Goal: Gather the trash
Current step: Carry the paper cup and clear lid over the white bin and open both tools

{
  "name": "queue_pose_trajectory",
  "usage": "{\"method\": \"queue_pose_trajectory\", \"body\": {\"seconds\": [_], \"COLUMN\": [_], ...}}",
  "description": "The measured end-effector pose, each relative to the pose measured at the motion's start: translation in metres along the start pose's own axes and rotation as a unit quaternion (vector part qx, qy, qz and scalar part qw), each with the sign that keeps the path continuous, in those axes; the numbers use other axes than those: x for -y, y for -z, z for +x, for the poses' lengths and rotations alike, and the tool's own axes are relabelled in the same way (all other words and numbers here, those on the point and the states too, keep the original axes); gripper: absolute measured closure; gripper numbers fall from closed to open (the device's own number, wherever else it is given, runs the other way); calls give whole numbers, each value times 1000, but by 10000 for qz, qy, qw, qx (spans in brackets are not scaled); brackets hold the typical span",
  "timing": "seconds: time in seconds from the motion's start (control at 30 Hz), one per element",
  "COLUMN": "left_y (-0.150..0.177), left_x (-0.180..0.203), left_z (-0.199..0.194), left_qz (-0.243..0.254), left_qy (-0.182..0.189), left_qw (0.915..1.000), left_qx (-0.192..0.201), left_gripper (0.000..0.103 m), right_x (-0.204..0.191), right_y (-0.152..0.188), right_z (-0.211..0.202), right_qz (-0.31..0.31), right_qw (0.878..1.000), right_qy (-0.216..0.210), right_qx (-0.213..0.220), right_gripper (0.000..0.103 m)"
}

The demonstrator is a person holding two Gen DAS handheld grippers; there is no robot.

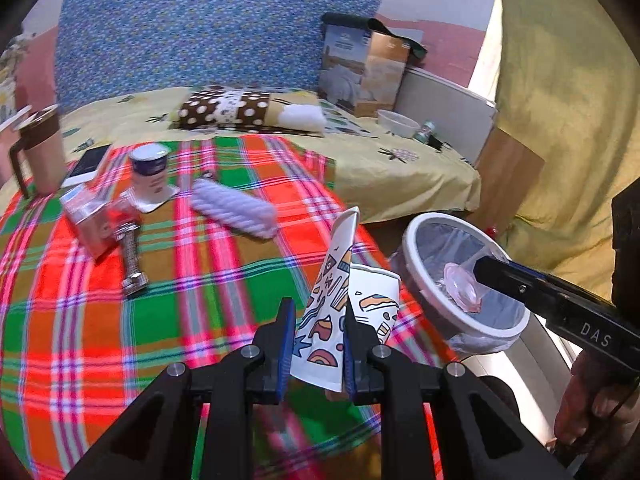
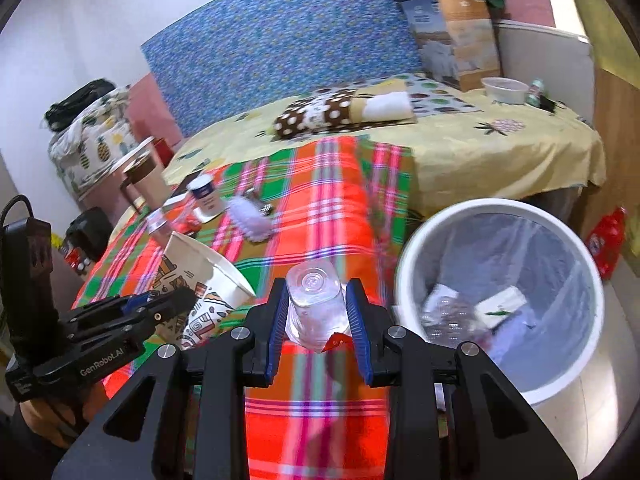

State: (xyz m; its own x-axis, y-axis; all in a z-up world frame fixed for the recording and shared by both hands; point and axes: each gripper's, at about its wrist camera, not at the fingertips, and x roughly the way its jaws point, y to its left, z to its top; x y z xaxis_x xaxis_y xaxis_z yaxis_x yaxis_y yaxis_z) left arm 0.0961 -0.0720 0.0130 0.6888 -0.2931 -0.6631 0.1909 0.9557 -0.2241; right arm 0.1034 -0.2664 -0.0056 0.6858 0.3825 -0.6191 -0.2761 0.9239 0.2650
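Observation:
My left gripper point(image 1: 318, 344) is shut on a flattened patterned paper cup point(image 1: 340, 300), held over the right edge of the plaid cloth. In the right wrist view that same paper cup point(image 2: 200, 280) shows at the left with the left gripper point(image 2: 176, 300) on it. My right gripper point(image 2: 320, 320) is shut on a clear plastic cup point(image 2: 314, 300), bottom facing outward, above the plaid cloth just left of the bin. The white trash bin point(image 2: 404, 264) with a clear liner stands on the floor beside the bed and holds several wrappers. From the left wrist view the clear cup point(image 1: 462, 286) hangs over the bin's point(image 1: 408, 240) mouth.
On the plaid cloth point(image 1: 160, 320) lie a lilac knitted roll point(image 1: 234, 210), a white-and-blue tub point(image 1: 150, 176), a clear box point(image 1: 94, 220), a metal stand point(image 1: 132, 256), a tablet point(image 1: 86, 164) and a brown-lidded mug point(image 1: 40, 152). A white bowl point(image 1: 396, 122) and carton point(image 1: 360, 72) sit at the bed's far corner.

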Motion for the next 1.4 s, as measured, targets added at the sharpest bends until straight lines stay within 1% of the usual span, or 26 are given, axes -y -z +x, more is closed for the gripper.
{"method": "queue_pose_trajectory", "body": {"seconds": [0.2, 0.57, 0.77, 0.9, 1.1, 1.4], "left_y": [-13, -32, -33, -28, -20, -19], "left_x": [32, 94, 118, 129, 145, 161], "left_z": [20, 60, 80, 91, 108, 133], "left_qz": [216, 608, 784, 859, 949, 1038], "left_qy": [328, 891, 1064, 1149, 1251, 1411], "left_qw": [9992, 9941, 9909, 9889, 9859, 9815], "left_qx": [-8, -140, -267, -390, -574, -777], "left_gripper": [82, 82, 82, 82, 82, 82], "right_x": [38, 85, 98, 105, 117, 128], "right_y": [1, 10, 11, 16, 20, 24], "right_z": [-13, -30, -28, -27, -26, -24], "right_qz": [337, 804, 951, 1010, 1126, 1242], "right_qw": [9987, 9925, 9901, 9889, 9867, 9843], "right_qy": [373, 911, 1028, 1087, 1172, 1234], "right_qx": [113, 156, 105, 55, -39, -212], "right_gripper": [71, 71, 71, 71, 71, 71]}}
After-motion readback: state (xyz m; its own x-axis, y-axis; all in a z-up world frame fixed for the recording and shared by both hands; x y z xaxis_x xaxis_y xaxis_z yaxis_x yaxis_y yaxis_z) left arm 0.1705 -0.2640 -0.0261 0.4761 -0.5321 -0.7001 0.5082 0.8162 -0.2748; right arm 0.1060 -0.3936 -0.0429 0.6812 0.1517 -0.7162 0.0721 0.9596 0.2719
